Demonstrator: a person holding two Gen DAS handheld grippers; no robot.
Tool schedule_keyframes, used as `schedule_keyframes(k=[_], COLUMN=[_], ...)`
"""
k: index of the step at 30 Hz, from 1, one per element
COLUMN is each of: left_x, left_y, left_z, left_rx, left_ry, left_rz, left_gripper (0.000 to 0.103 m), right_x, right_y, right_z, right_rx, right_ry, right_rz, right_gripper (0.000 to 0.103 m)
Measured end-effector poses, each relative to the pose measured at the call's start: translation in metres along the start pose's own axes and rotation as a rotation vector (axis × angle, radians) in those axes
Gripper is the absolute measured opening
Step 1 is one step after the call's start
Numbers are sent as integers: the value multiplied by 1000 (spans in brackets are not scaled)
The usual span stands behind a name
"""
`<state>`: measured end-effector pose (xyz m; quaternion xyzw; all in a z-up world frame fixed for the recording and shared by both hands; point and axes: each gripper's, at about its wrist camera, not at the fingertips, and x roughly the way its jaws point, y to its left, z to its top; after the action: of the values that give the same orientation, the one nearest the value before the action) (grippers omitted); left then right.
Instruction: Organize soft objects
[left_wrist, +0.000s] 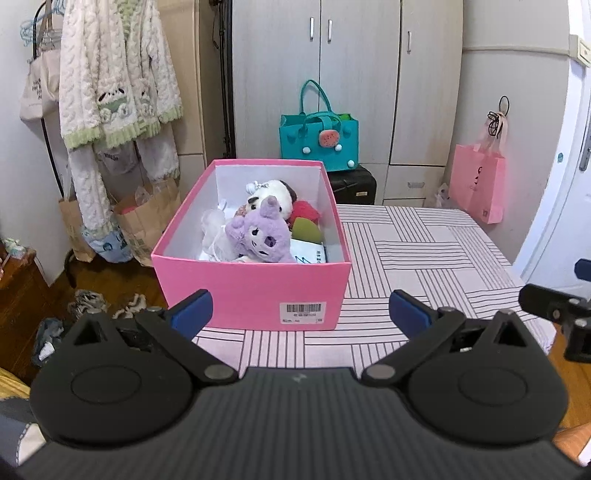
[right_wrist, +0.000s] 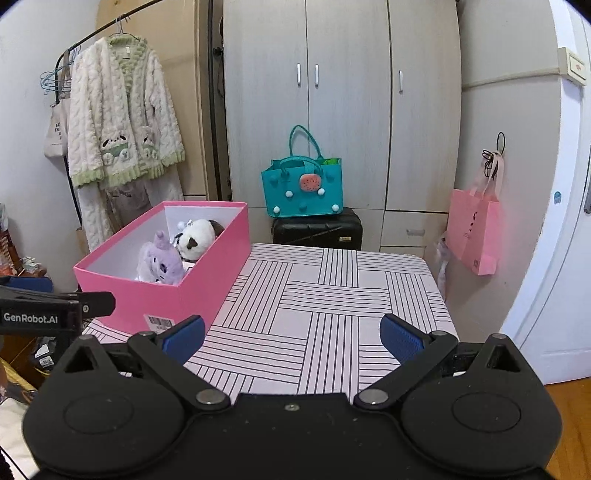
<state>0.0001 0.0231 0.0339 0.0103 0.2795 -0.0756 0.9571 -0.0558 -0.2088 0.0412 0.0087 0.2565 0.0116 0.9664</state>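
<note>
striped table (right_wrist: 332, 295), one pink box (left_wrist: 255, 291), two claws

A: Any lettering legible?

B: "GenRobot.AI", white on the left gripper (right_wrist: 55, 314), just left of the pink box (right_wrist: 207, 291).

A: And the box itself?

B: A barcode label (left_wrist: 303, 313) on its front wall; the print is too small to read.

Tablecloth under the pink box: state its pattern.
Pale pink tablecloth with blocks of thin dark stripes running alternately; clearest in the right wrist view.
</note>
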Motion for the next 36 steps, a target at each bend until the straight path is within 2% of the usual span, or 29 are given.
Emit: schedule_keyframes(k=[15,22,27,36], left_x=[3,3,2,1], left_y=[-3,-4,-8,-8], left_z=[-2,-4,-6,-8], left_rx=[19,23,41,38], left_ry=[-34,-47,-61,-64], left_rz=[54,54,80,56], left_gripper=[103,103,103,103], right_x=[-2,-1,-3,-2], right_y=[0,-2,-1,3], right_z=[-5,-7,-9,-15], right_rx=[-54,-41,-41,-58], right_ry=[-21,-33,-57,-61], right_rz=[-84,-74,-75,-77], right_gripper=[102,102,102,102])
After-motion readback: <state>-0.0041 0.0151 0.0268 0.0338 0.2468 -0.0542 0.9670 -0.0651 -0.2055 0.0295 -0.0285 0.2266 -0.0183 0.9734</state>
